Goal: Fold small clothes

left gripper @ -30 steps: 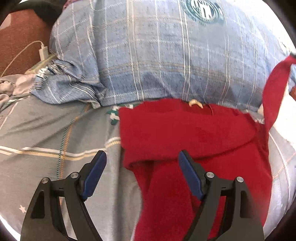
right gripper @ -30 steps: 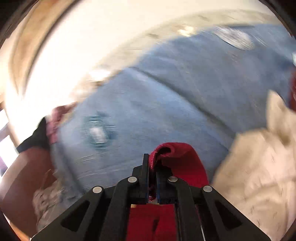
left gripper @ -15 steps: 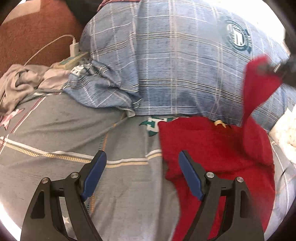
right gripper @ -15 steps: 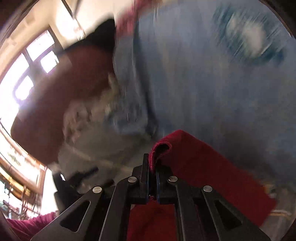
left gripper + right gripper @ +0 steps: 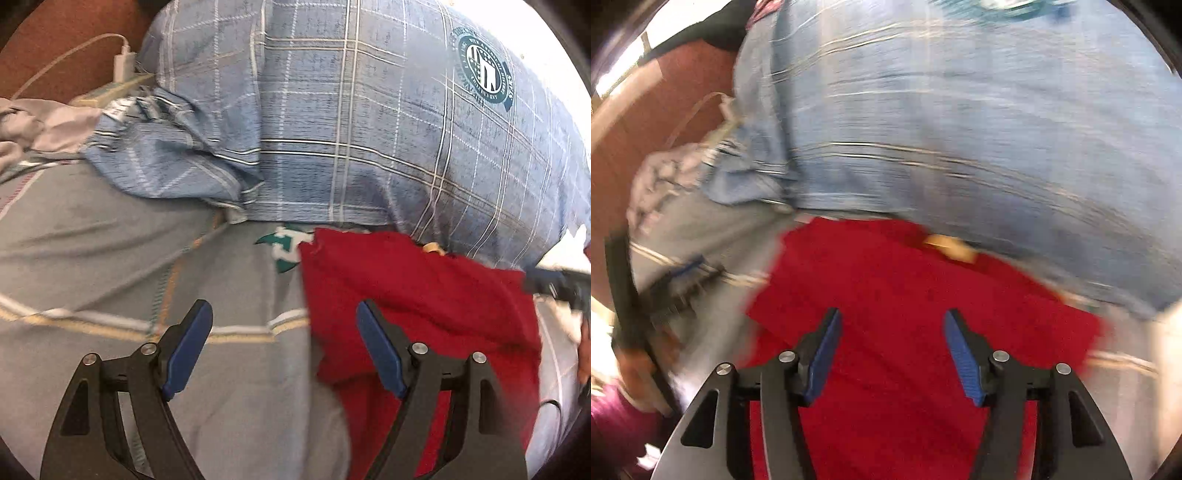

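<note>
Far left, beyond the bed: one white charger (image 5: 123, 66) with its cable, plugged at a pale strip, and one crumpled grey cloth (image 5: 33, 125) near it. The grey bedsheet (image 5: 92, 258) with its yellow-and-white stripe covers the near ground.

Your left tool (image 5: 284, 347) hovers over the sheet with its blue pads well apart, holding nothing; the right pad overlaps the left edge of the red garment (image 5: 417, 295) in the picture, though contact cannot be confirmed.

Centre: one red garment, lying on the bedsheet just near of the one blue plaid pillow (image 5: 369, 129), its far edge touching or tucked against the pillow. A small tan tag (image 5: 434, 248) shows at that far edge. One green-and-white printed motif (image 5: 286, 247) peeks out at its far left corner.

Your right tool (image 5: 892, 352) hangs over the middle of the garment, pads apart, gripping nothing. That view is motion-blurred, so fine creases cannot be read.

Progress, as a judgement: the upper part looks doubled over, with a straight left edge and a layered step near the lower left in the right wrist view, so at least one fold seems laid. Left to do: probably a further fold to shorten the near portion, then squaring up. Whether other clothes wait at the right is unclear; only pale fabric (image 5: 557, 354) shows there.
</note>
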{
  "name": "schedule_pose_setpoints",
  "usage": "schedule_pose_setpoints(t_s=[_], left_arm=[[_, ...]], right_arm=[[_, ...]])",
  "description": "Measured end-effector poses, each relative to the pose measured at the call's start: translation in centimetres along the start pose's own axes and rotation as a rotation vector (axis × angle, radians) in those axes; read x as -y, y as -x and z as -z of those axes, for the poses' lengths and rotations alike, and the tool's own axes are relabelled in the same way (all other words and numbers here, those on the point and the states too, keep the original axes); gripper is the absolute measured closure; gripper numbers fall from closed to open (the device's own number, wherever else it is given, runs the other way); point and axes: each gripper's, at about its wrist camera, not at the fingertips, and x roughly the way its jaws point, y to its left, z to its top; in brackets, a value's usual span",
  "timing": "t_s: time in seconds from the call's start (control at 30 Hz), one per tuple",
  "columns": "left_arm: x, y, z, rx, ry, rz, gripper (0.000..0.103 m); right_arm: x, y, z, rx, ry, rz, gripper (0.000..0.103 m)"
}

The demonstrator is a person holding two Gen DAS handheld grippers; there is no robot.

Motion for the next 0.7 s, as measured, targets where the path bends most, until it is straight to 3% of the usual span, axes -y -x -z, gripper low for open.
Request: schedule_pose_setpoints(t_s=[0.17,0.33,0.47,0.53,0.57,0.6,0.7], left_arm=[[1.0,-2.8,-1.5,-0.027,0.051,0.023,0.023],[2.7,-3.6,-1.7,-0.059,0.020,0.021,0.023],[3.2,-3.6,-1.0,-0.090,0.027,0.070,0.023],[3.0,-4.2,-0.8,-0.113,0.052,0.070,0.023],[2.8,-4.4,-0.7,-0.122,0.066,0.063,0.023],[2.5,-4.6,-0.6,-0.128,0.083,0.047,0.023],[1.7,-4.0,-0.6,-0.109,0.114,0.035,0.023]], right_arm=[[2.8,2.1,5.5,0.035,0.042,0.169,0.045],[3.1,0.4,8.8,0.023,0.053,0.197,0.053],[2.8,-0.5,10.0,0.049,0.103,0.266,0.053],[2.9,-1.0,9.9,0.045,0.103,0.278,0.064],[3.2,-1.1,9.7,0.046,0.101,0.301,0.085],[3.4,-1.1,9.6,0.050,0.096,0.309,0.094],[4.9,0.5,9.2,0.118,0.027,0.307,0.095]])
